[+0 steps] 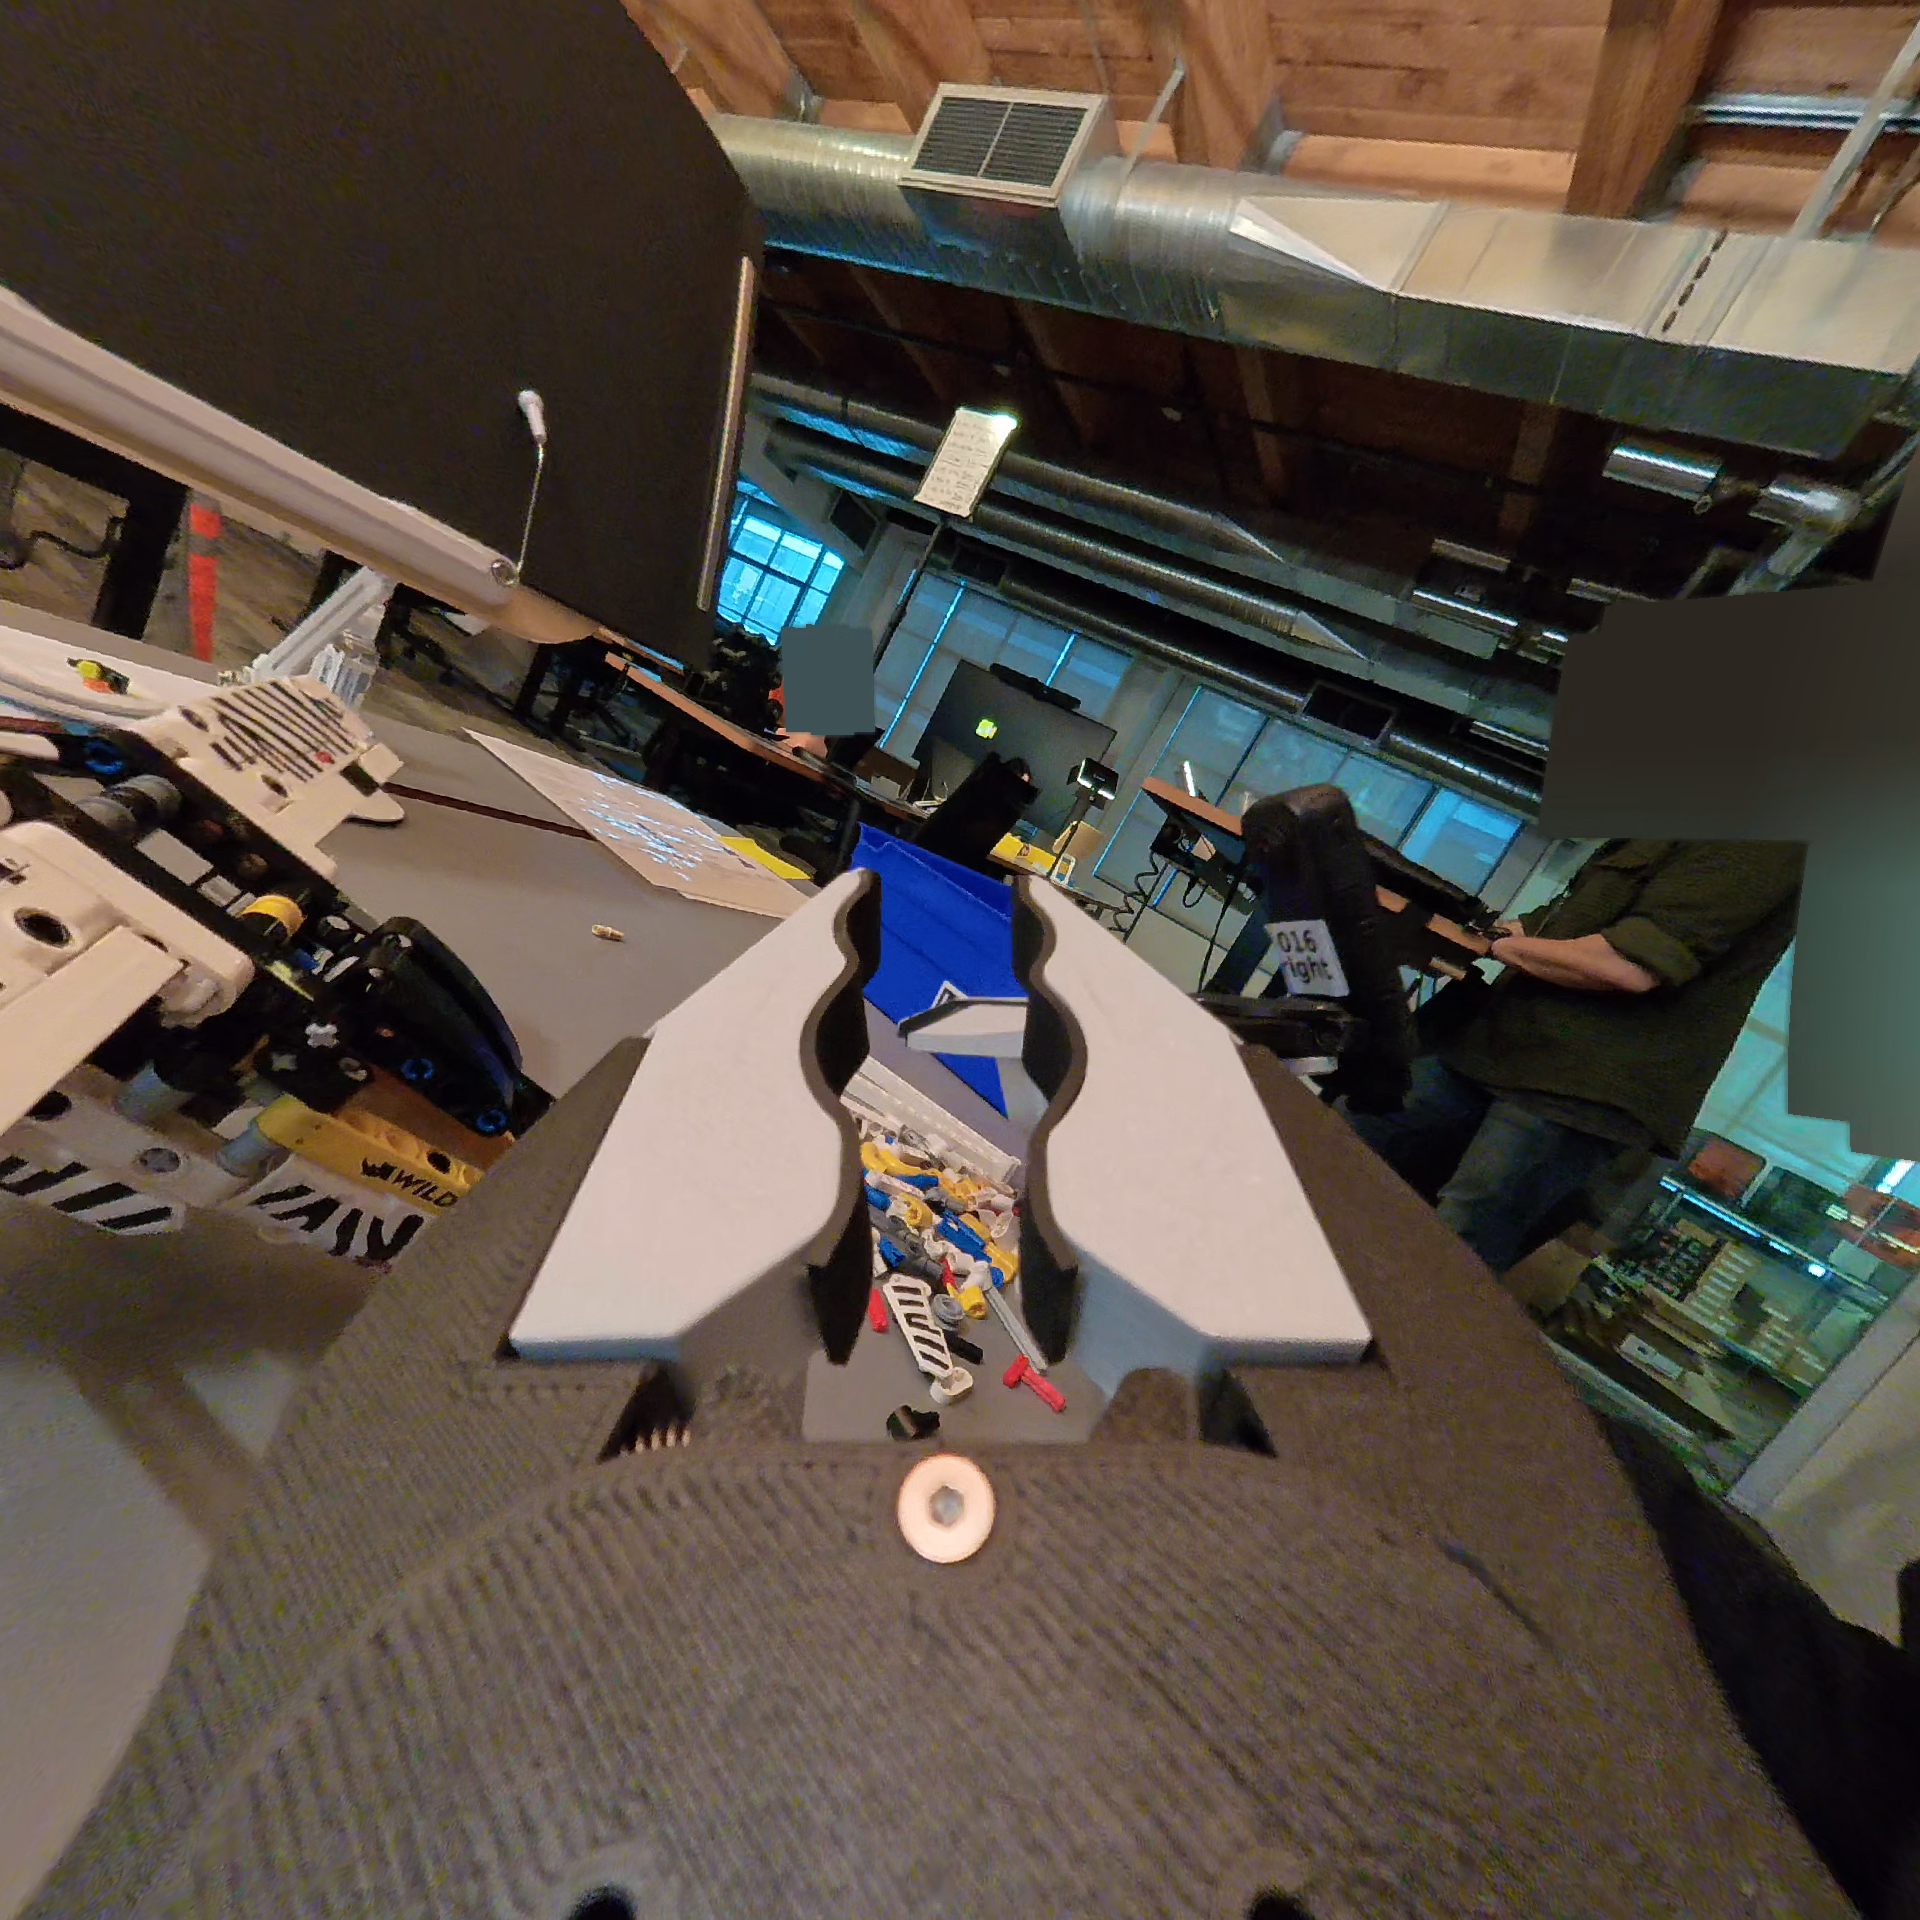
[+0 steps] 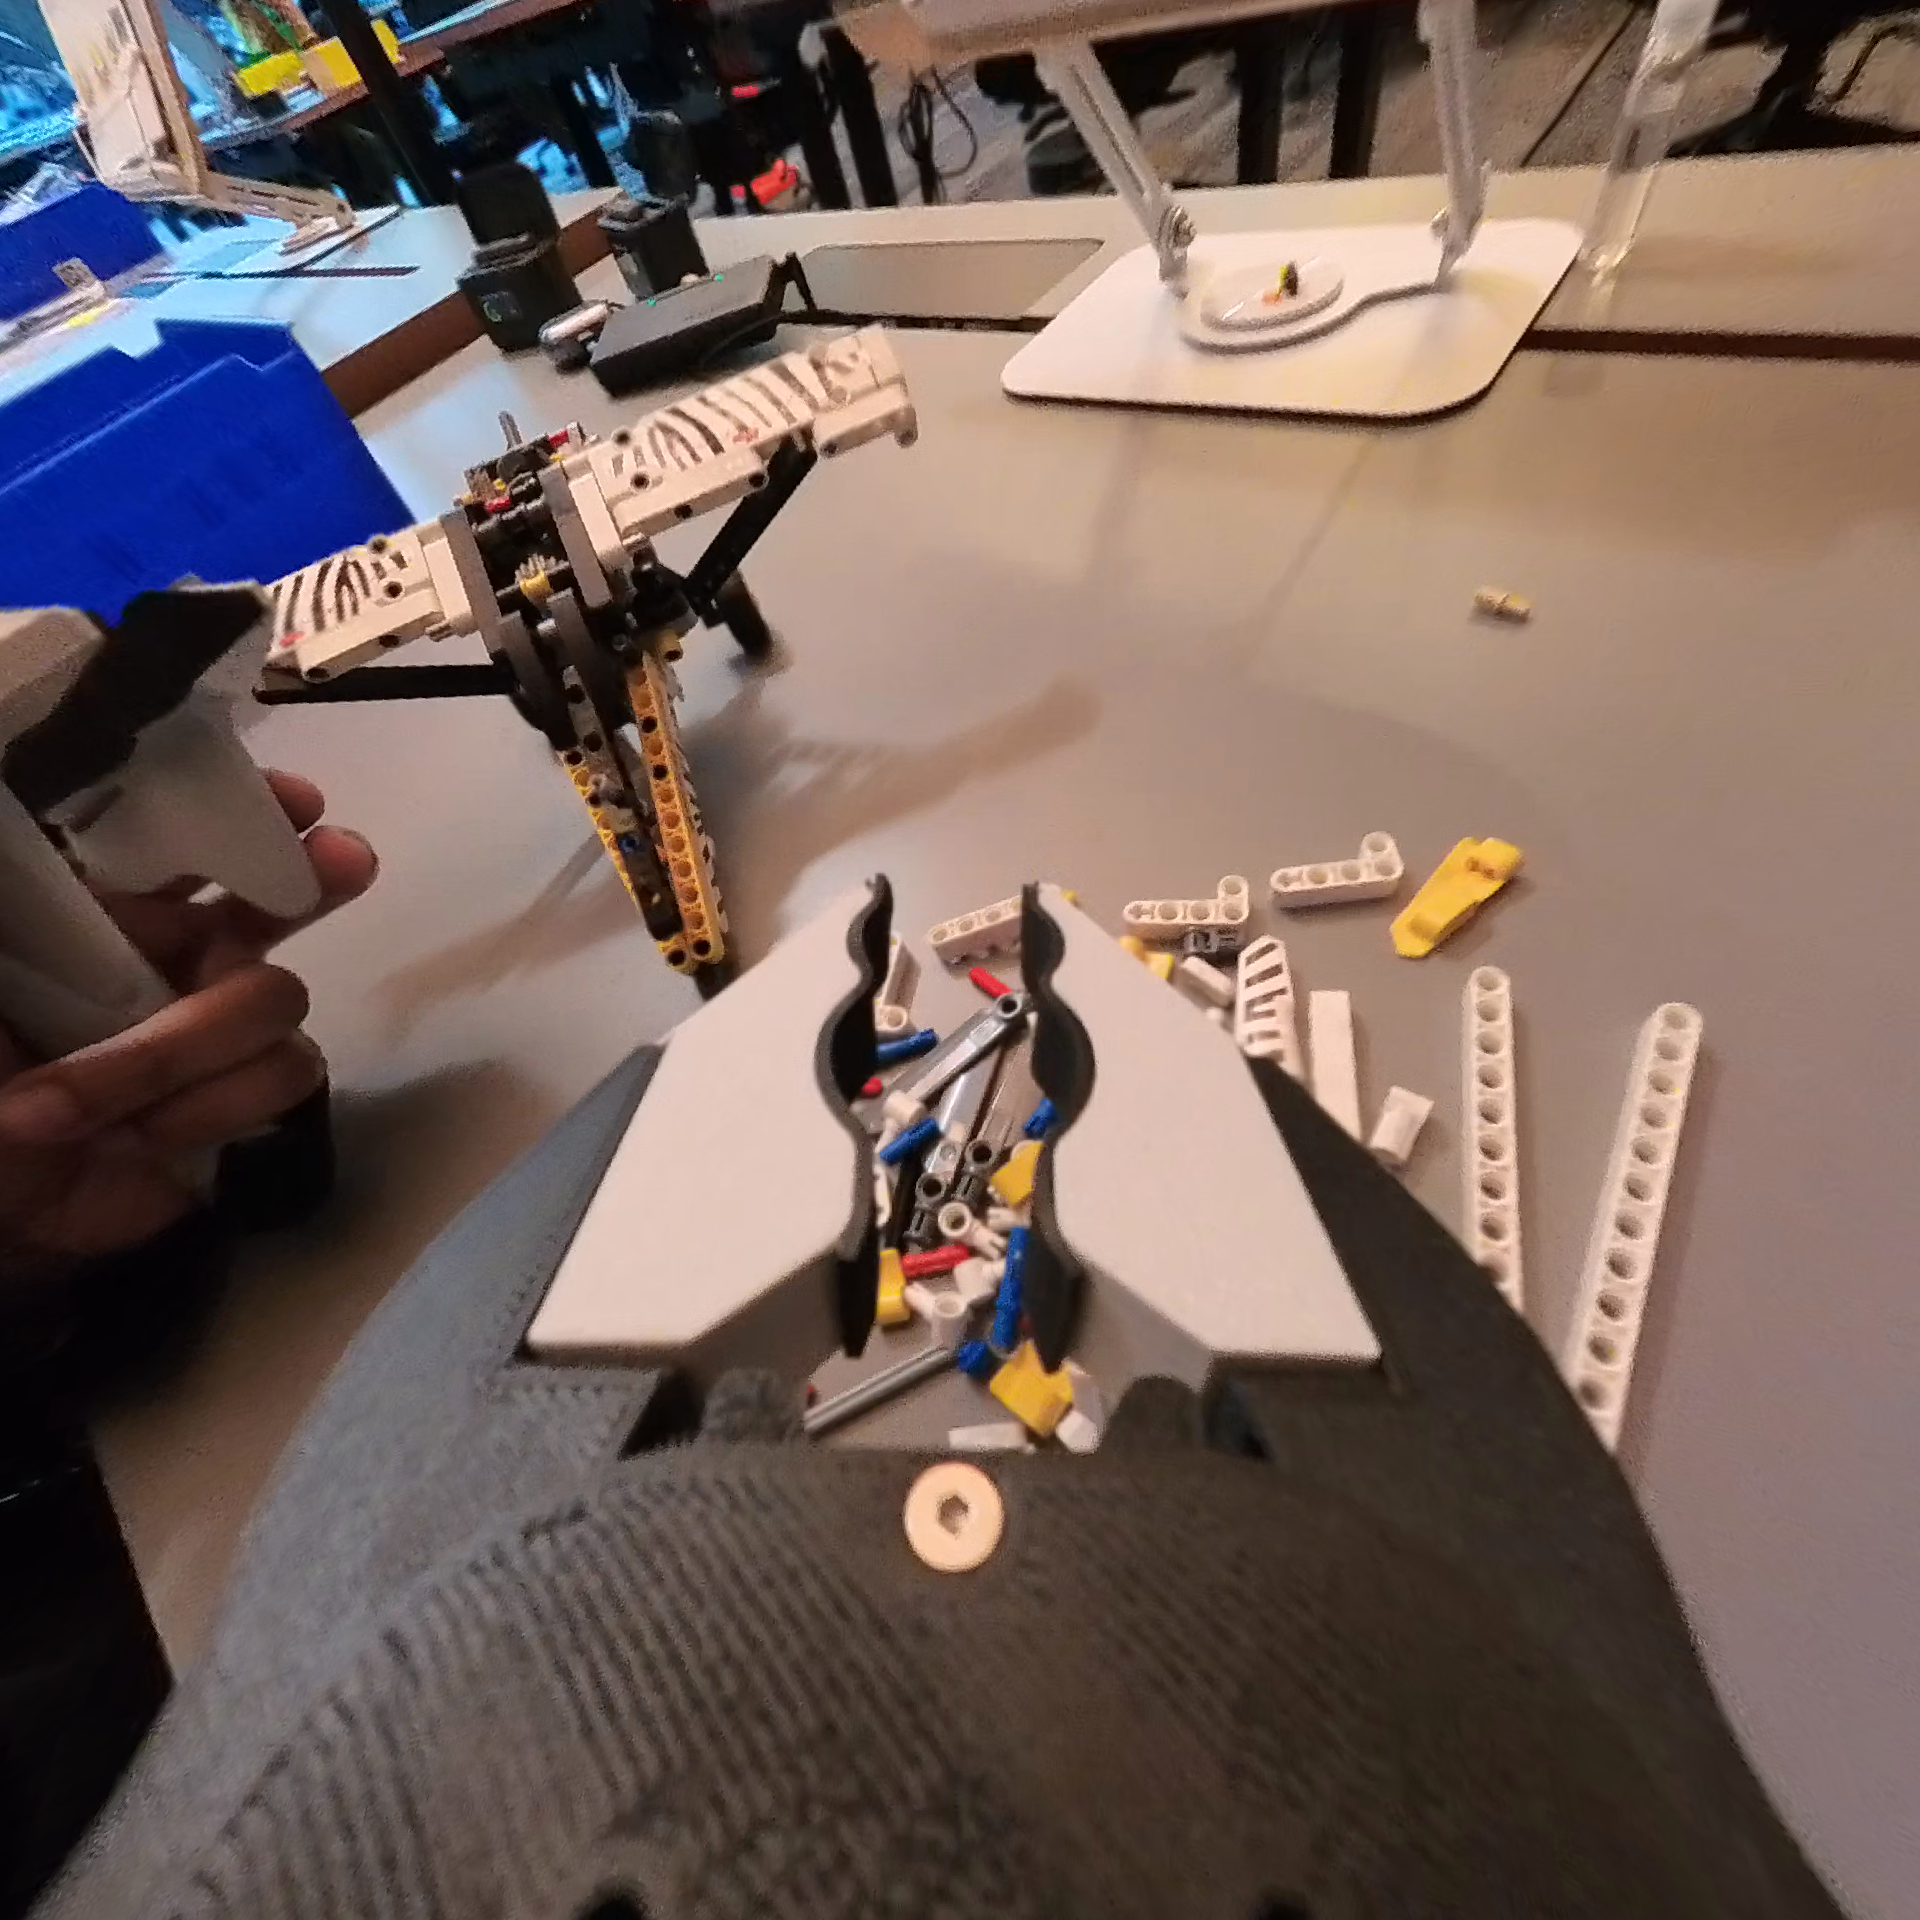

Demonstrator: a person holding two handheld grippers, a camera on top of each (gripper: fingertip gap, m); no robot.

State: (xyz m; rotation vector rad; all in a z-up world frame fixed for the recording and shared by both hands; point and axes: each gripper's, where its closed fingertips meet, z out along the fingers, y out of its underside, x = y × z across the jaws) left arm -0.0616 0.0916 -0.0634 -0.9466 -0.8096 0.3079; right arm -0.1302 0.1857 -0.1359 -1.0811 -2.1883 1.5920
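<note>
left gripper (image 1: 943, 904) raised off the grey tabletop (image 1: 499, 904), jaws narrowly parted, nothing between the pads; blue plastic bin (image 1: 925, 935) beyond the tips, white, black and yellow brick-built model (image 1: 208, 997) to their left. right gripper (image 2: 956, 904) also narrowly parted and bare, hovering over a loose pile of small white, blue, red and yellow plastic building pieces (image 2: 966, 1174); long white holed beams (image 2: 1631, 1195) off to the right.

1. Brick model (image 2: 582, 551): white panels with black stripes, black frame, yellow beams.
2. Loose parts (image 2: 956, 1195) at 6 o'clock: white, yellow, blue, red, grey.
3. Bin (image 2: 156, 457) at 9 o'clock: blue.
4. Table (image 2: 1351, 644): plain grey.
</note>
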